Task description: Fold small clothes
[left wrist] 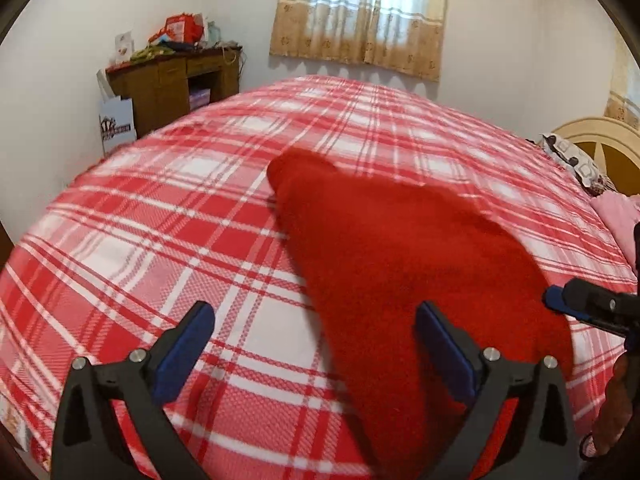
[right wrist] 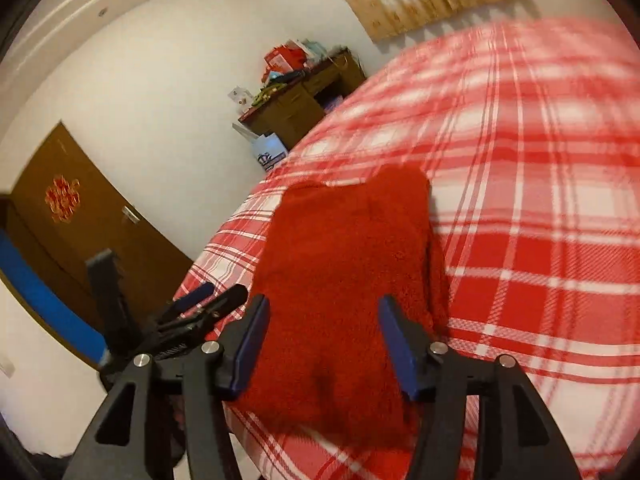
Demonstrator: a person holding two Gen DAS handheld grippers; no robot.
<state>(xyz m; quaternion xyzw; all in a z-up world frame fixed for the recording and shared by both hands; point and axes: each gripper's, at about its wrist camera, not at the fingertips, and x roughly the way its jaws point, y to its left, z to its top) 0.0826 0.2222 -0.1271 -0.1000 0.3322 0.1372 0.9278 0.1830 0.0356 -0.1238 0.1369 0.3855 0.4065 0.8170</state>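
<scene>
The left claw (left wrist: pixel 314 320) stands with its jaws spread wide at the bottom of the left wrist view, nothing between the blue pads (left wrist: pixel 182 354) but open air above the bed (left wrist: pixel 140 220); its right-hand finger overlaps the red garment (left wrist: pixel 400 264) in the picture, though the pads do not press on it. The red garment, a fuzzy knit piece, lies on the red-and-white plaid bed cover, running from the centre of that frame down to the lower right, with a narrow rounded end pointing toward the upper middle. The right claw (right wrist: pixel 322 334) occupies the lower centre of the right wrist view with its jaws apart; the garment lies beyond and beneath the gap, and neither pad clamps it. In that view the garment spans the centre of the frame, near the bed's left edge. The tip of the right claw also shows at the right edge of the left wrist view, just beside the garment's lower right border. A wooden counter (left wrist: pixel 176 80) carrying red bags and clutter stands against the wall at the upper left. A curtained window (left wrist: pixel 360 12) fills the upper centre. A brown door (right wrist: pixel 80 220) sits at the left of the right wrist view.
</scene>
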